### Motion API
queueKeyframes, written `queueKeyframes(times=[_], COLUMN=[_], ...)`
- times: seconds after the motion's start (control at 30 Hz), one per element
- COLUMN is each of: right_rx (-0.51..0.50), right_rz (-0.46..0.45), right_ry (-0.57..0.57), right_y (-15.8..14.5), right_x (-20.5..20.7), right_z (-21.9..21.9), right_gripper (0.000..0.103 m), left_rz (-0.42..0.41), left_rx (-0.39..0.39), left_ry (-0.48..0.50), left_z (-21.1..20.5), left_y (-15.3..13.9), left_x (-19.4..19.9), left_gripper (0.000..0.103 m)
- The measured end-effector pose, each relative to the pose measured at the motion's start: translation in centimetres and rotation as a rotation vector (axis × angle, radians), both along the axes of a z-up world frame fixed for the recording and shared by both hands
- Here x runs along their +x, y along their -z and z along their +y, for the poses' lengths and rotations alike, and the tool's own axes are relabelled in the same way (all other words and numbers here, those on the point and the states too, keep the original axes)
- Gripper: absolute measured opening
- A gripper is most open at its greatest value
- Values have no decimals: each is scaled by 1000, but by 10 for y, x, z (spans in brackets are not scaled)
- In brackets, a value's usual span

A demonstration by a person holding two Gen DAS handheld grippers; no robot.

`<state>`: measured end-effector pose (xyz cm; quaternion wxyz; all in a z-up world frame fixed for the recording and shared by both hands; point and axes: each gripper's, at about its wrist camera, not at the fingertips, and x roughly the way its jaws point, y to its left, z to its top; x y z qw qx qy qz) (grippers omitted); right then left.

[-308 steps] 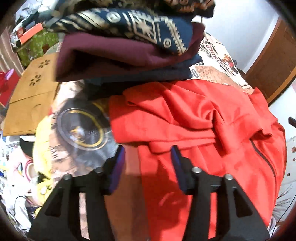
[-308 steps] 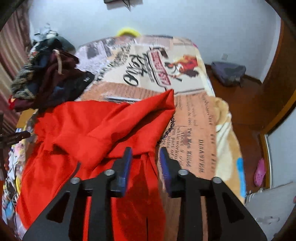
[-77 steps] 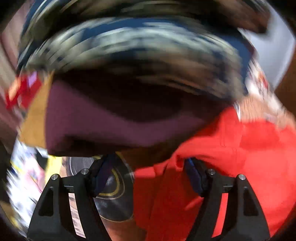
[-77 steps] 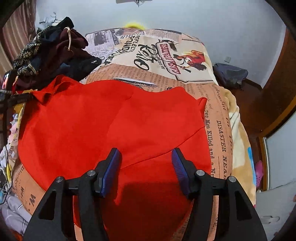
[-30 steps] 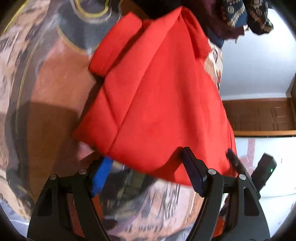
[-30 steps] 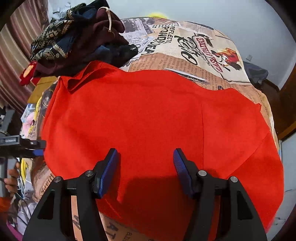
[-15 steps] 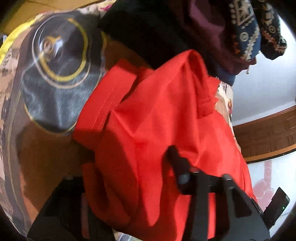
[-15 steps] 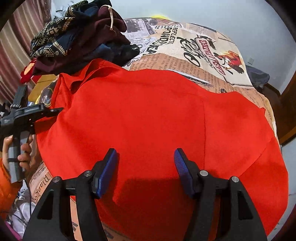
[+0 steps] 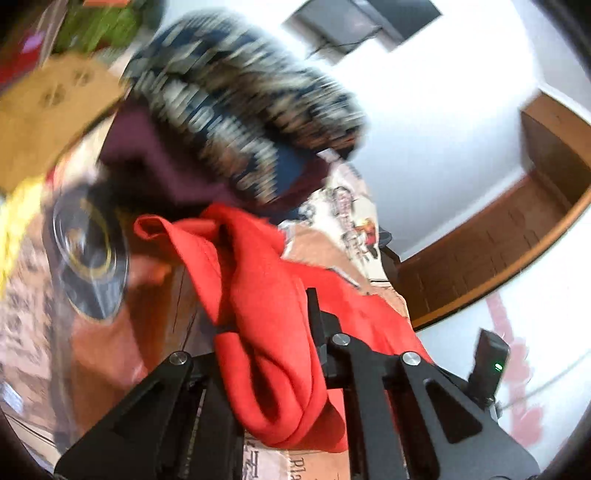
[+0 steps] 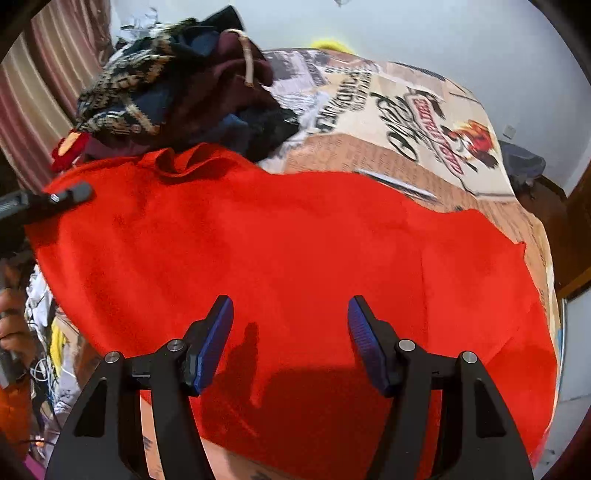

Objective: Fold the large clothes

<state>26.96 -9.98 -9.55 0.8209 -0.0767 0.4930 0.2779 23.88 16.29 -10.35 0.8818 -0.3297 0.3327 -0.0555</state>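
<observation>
- The wall (image 10: 424,33) is plain and white.
- A bed (image 10: 369,155) has a cover with newspaper print.
- A striped curtain (image 10: 44,92) hangs on the left.
- Brown wood (image 9: 517,236) runs along the wall.
- The floor (image 10: 546,199) is dark.

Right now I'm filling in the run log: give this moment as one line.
step: lifting edge | left gripper: jaws closing on red garment | right gripper: jaws open above garment | bed: clothes pile

A newspaper-print bedspread (image 10: 388,122) – a heap of dark clothes (image 10: 177,96) at its far corner.
</observation>
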Motion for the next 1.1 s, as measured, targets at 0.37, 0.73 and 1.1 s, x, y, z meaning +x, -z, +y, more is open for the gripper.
queueKeyframes(times=[0.37,0.73,1.1], right_rx=[52,137,135], right_rz=[174,117,6], right_ry=[-164,-51,248], right_y=[36,0,-25], right_x=[-28,-22,-15], right_z=[59,-12,-144], right_gripper=[61,61,61], left_rz=[-114,-109,-11], left_rx=[238,270,386], left_ry=[35,103,487], left_z=[-39,-106,-278], left_y=[-52,-63,-14], left_x=[-32,34,98], left_gripper=[7,7,7])
